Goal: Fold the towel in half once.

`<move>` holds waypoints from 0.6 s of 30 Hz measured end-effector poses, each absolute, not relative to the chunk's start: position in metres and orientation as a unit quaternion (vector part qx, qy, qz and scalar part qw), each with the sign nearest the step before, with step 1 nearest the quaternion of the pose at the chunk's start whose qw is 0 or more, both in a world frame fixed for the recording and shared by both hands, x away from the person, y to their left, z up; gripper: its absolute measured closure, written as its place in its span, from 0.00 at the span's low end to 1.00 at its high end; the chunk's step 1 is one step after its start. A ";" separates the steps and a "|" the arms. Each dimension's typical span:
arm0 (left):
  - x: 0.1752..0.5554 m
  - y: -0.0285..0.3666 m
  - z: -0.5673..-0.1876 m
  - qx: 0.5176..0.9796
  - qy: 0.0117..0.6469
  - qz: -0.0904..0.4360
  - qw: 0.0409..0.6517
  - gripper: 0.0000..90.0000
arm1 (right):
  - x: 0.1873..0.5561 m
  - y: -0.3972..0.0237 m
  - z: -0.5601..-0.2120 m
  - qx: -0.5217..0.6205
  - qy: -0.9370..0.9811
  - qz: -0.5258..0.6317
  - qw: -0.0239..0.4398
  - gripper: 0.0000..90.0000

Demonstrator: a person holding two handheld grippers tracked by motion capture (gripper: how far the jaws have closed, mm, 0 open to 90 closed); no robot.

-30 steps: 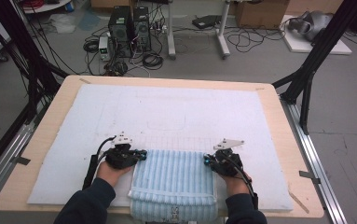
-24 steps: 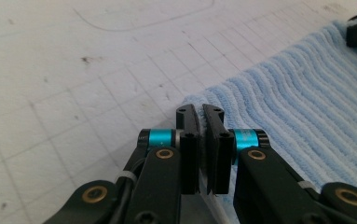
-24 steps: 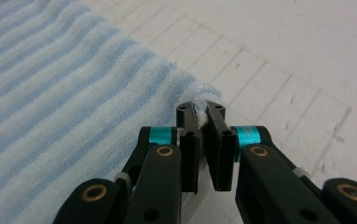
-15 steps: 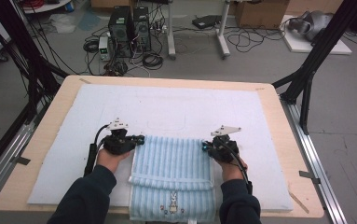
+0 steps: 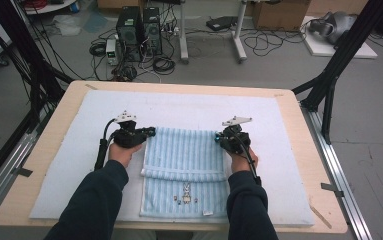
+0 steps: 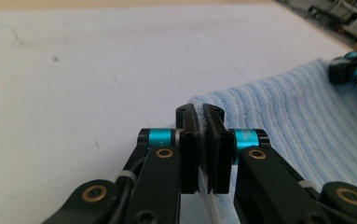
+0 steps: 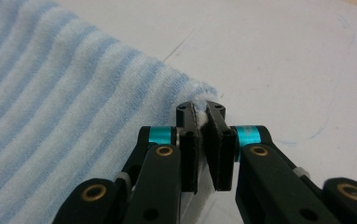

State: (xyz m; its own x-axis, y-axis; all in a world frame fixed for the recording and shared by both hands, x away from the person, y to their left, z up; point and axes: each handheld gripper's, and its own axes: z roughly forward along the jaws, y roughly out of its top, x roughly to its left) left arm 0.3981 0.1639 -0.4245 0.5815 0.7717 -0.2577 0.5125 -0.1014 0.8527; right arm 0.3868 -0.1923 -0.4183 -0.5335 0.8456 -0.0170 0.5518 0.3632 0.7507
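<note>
Left gripper (image 5: 149, 132) and right gripper (image 5: 219, 136) each pinch a far corner of the striped blue towel (image 5: 186, 160) between their fingers; the high view alone reveals its rabbit motif (image 5: 186, 190).

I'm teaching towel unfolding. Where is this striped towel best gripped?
At the striped towel's two far corners, from the person's side, low along the mat. Those corners lie thin and free at the edge; the left gripper and right gripper are pinching them so.
</note>
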 end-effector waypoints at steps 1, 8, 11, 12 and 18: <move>0.401 0.163 -0.424 0.734 0.438 0.131 0.503 0.94 | 0.389 -0.192 -0.419 0.439 0.797 0.359 0.206 0.94; 0.407 0.160 -0.427 0.733 0.441 0.138 0.499 0.92 | 0.396 -0.185 -0.423 0.456 0.792 0.341 0.220 0.93; 0.406 0.161 -0.428 0.726 0.454 0.133 0.500 0.76 | 0.398 -0.183 -0.425 0.454 0.794 0.340 0.219 0.90; 0.404 0.161 -0.428 0.725 0.456 0.127 0.500 0.71 | 0.397 -0.183 -0.426 0.454 0.794 0.339 0.219 0.87; 0.388 0.161 -0.428 0.741 0.440 0.107 0.496 0.60 | 0.390 -0.186 -0.418 0.462 0.785 0.358 0.207 0.61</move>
